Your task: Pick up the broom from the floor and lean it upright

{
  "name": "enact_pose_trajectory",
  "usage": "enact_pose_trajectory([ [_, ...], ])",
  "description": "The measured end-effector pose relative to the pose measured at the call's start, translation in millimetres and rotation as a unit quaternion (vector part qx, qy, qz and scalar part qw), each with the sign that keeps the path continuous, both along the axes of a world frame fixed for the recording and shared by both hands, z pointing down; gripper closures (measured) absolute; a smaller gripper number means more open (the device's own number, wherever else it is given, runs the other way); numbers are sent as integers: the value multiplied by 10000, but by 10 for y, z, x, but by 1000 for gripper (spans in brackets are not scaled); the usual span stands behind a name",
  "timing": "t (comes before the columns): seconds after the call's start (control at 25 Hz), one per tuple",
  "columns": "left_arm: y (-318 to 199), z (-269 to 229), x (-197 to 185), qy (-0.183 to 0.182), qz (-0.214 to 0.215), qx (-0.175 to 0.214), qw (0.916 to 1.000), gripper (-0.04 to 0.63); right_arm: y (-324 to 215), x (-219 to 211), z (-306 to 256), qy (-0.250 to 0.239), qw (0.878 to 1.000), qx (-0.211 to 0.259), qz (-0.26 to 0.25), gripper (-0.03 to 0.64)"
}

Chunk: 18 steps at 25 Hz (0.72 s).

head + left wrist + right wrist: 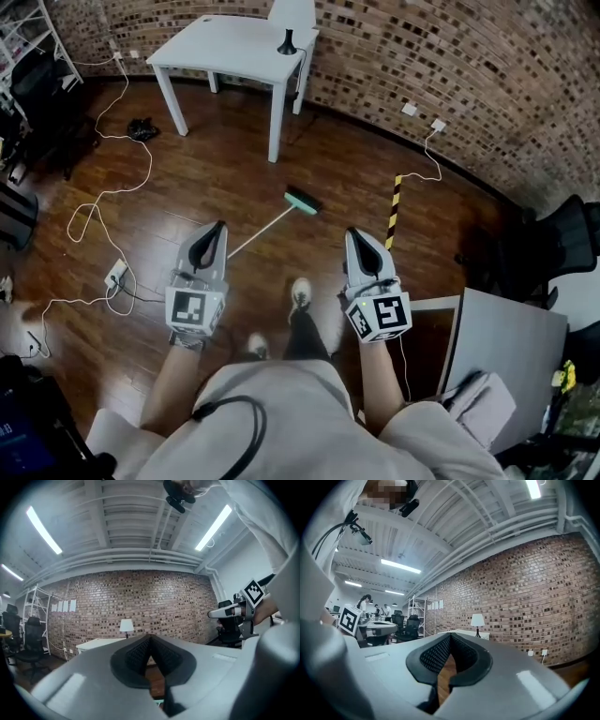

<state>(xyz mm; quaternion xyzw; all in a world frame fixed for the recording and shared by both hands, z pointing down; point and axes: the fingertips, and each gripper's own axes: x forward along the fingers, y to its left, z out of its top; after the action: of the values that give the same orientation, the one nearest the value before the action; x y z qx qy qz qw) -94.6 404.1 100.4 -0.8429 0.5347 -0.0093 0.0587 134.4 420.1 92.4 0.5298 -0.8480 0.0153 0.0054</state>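
Note:
The broom lies flat on the dark wooden floor in the head view, its green head [302, 201] far from me and its white handle [258, 235] running back toward the lower left. My left gripper [220, 228] is held level above the near end of the handle, apart from it, jaws shut and empty. My right gripper [354, 234] hovers to the right of the broom, also shut with nothing in it. In the left gripper view the left gripper [150, 637] has its jaws meeting at the tips; the right gripper [450, 634] shows the same in its own view.
A white table [234, 47] with a small lamp [287, 42] stands by the brick wall. White cables [103, 202] and a power strip [116, 274] lie at the left. A yellow-black striped bar [394, 211], an office chair [562, 244] and a grey panel [506, 356] are at the right.

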Motion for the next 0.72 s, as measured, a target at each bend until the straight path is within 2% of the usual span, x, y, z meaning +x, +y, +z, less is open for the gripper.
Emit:
enact_pose_trajectory([
  [0.2, -434, 59, 37, -23, -265, -55, 9996, 594, -502, 115, 116, -52, 9997, -76, -220, 603],
  [0.36, -903, -39, 145, 12, -433, 48, 9990, 594, -1023, 234, 100, -69, 9993, -13, -371, 603],
  [0.72, -1670, -157, 543, -95, -768, 129, 9969, 594, -2033, 589, -107, -49, 9977, 157, -661, 603],
])
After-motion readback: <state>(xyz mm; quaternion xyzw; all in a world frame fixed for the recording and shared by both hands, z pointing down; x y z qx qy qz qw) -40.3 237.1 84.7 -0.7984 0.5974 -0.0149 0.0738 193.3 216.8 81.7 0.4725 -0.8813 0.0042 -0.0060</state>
